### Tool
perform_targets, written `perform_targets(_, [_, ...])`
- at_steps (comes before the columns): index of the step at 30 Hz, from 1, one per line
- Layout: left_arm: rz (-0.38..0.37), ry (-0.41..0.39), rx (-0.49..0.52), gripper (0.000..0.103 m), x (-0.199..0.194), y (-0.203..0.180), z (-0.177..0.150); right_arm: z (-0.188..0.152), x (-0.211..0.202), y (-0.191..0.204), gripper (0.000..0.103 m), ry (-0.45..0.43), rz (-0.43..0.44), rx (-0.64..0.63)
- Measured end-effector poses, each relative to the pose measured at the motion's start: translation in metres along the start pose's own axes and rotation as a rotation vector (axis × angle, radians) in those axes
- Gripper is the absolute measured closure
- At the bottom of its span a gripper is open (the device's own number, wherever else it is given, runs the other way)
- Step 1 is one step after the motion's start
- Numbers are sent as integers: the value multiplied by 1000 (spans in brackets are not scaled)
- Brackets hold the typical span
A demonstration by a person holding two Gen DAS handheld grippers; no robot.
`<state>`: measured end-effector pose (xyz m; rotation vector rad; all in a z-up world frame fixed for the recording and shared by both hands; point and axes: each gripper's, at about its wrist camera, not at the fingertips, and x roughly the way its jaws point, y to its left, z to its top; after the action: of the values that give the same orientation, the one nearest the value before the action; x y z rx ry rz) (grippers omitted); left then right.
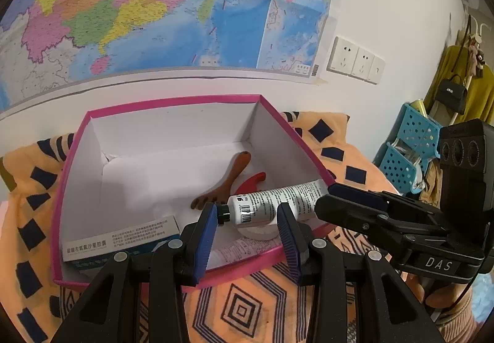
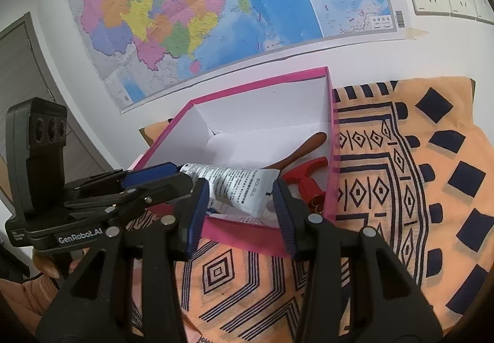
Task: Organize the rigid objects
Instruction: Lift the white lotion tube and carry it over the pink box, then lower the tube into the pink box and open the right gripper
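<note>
Nearest, the left gripper (image 1: 250, 219) and the right gripper (image 2: 240, 204) converge over the near wall of the pink box (image 1: 173, 101), which sits on a patterned orange cloth (image 1: 247, 306). 1 white tube (image 1: 271, 204) hangs just above the box's near-right corner. Its long axis runs crosswise to both pairs of fingers, with the black cap at the left gripper and the crimped tail at the right. Both sets of jaws stand partly apart around the tube. Whether either set of pads presses on it cannot be told. Below it, against the box's near wall, lies a small carton (image 1: 123, 238). Farther in, by the box's right wall, lie a wooden scraper (image 1: 228, 182) and a red-handled tool (image 2: 305, 179). Judged open room is the bare floor at the box's middle and far-left. The near rim is the edge to clear.
</note>
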<state>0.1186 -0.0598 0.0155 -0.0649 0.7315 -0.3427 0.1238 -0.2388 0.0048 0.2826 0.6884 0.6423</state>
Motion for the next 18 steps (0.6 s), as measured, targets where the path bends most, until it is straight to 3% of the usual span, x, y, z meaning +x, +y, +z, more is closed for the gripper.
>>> perform_targets(18, [5,46,-28,63,19,11,1,5,14,-2,57,28,-24,-15])
